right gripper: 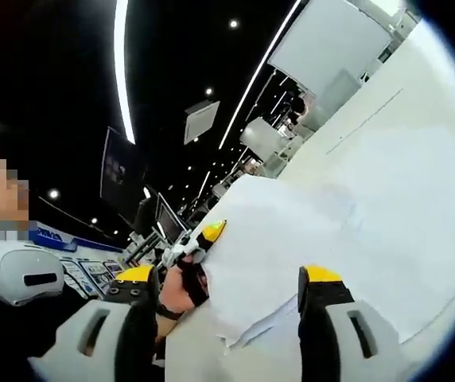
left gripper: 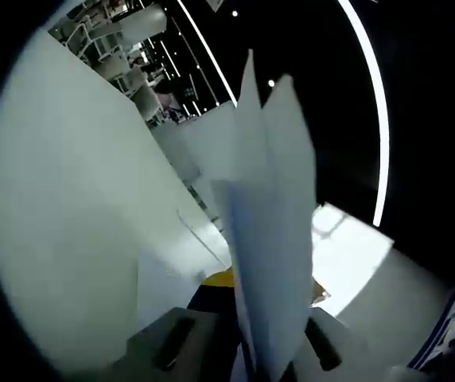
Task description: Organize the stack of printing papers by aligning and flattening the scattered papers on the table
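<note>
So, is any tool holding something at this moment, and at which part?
The left tool is shut on the papers at their lower edge, so they stand up. The right tool is open around the papers' edge and grips nothing.

I see a big indoor hall: dark ceiling with light strips [right gripper: 121, 72], hanging screens [right gripper: 119, 171], white tables [left gripper: 68, 223].

In the right gripper view, the right claw [right gripper: 229, 306] stands with its two yellow-tipped jaws wide apart, nothing between them. Beyond them a sheaf of white papers [right gripper: 291, 239] is held up off the white tabletop [right gripper: 402, 159]. At the sheaf's left edge the left claw [right gripper: 204, 236], also yellow-tipped, pinches the papers, with a person's hand [right gripper: 181, 290] just below it.
</note>
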`<state>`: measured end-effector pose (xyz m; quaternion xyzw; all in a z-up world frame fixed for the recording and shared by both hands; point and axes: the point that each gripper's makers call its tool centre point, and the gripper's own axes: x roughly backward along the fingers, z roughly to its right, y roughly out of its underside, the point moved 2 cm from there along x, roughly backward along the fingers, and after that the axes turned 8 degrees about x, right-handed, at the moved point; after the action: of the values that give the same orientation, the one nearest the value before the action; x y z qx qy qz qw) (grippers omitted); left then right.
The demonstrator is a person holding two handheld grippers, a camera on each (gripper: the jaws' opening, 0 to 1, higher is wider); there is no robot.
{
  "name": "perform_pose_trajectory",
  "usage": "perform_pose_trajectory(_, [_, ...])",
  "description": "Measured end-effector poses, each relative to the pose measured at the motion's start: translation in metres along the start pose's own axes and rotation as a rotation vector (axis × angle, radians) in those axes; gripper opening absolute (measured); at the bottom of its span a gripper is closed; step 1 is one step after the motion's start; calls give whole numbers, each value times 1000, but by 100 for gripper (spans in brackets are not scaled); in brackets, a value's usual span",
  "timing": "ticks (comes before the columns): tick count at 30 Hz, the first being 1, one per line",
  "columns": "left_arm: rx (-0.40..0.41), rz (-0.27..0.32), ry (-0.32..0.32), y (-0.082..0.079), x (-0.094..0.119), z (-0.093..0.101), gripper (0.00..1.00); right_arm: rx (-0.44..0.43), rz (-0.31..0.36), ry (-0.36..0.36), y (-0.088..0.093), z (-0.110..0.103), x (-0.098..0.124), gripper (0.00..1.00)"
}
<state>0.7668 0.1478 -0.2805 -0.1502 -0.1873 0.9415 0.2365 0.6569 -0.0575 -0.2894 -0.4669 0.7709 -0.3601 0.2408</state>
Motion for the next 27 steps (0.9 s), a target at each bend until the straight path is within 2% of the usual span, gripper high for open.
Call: perform_pose_trajectory(27, [10, -1, 1, 2, 0, 1, 6, 53, 25, 91, -6, 11, 3, 85])
